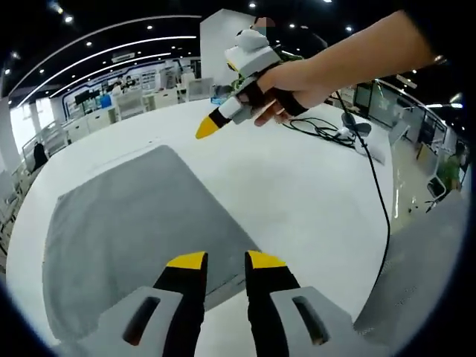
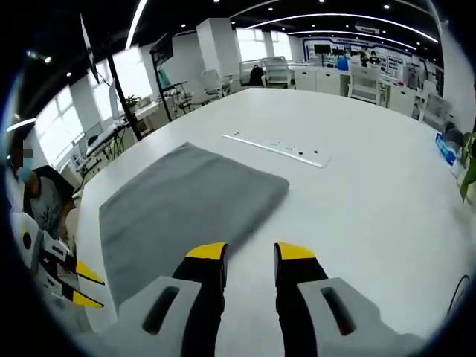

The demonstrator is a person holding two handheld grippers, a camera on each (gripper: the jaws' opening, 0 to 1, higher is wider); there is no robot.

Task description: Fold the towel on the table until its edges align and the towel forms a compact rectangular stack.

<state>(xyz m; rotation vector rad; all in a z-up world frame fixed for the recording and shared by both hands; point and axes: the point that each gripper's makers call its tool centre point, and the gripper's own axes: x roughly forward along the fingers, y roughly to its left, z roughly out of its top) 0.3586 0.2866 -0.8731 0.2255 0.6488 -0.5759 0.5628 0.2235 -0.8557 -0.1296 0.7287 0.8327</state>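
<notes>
Left gripper view: I'm hovering my left gripper [image 1: 225, 260] over the towel's [image 1: 126, 230] near edge, right gripper [image 2: 251, 251] nearby, both slightly open & empty; next, I'm thinking, pinching corners.

White table [image 2: 357, 193]: broad bare surface open around the grey towel [image 2: 186, 201]. Obstacles: flat white strip [image 2: 277, 146] lay beyond the towel; black cable [image 1: 375, 186] trailed across the far side, near the right gripper [image 1: 208, 126].
</notes>
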